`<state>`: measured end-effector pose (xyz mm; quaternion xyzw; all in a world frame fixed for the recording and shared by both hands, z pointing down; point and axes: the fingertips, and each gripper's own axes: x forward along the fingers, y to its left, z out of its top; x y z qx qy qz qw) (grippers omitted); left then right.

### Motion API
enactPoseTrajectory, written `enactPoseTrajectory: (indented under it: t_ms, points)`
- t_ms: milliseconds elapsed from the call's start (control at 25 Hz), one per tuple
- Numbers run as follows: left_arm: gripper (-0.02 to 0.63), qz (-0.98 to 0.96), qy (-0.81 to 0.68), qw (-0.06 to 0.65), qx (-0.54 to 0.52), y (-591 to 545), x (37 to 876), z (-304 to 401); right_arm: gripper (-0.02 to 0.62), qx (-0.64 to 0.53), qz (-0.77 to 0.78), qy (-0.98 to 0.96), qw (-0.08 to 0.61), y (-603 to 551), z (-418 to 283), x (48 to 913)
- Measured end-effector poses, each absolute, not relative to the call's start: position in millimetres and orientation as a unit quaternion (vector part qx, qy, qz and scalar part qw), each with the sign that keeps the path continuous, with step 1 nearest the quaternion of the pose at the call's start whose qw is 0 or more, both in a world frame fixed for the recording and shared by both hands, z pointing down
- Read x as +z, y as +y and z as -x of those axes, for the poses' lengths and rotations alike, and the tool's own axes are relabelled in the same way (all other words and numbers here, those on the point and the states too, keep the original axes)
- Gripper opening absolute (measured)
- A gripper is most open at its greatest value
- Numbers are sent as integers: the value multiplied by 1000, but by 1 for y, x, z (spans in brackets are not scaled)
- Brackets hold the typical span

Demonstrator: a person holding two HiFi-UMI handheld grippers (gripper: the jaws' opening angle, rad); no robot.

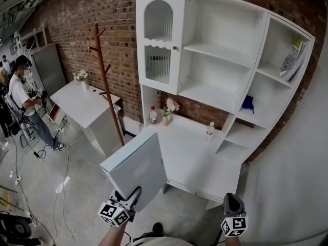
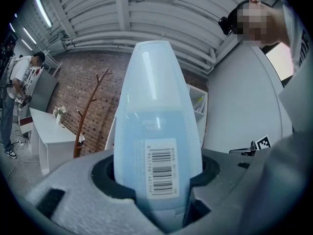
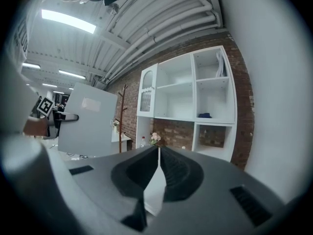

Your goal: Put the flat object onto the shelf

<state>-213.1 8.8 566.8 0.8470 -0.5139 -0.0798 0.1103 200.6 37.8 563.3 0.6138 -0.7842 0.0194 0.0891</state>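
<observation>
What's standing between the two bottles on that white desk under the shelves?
A small vase of flowers, close beside the red-labelled bottle; the desk top from there to the other bottle is bare. The head view shows this.

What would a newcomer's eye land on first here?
The pale blue flat box, held up at a tilt in the left gripper, fills the lower middle of the head view. Beyond it, the tall white shelf unit stands against the brick wall. The right gripper is shut and empty at lower right.
</observation>
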Motion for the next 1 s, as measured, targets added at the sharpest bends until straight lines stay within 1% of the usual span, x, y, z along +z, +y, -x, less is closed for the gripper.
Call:
enactPoseTrajectory:
  t_ms: [520, 1000]
  points:
    - [285, -864, -482, 122, -80, -56, 575, 239, 32, 10, -630, -770, 103, 0, -164, 558]
    - [285, -868, -470, 136, -76, -84, 580, 232, 32, 17, -641, -761, 105, -17, -168, 557]
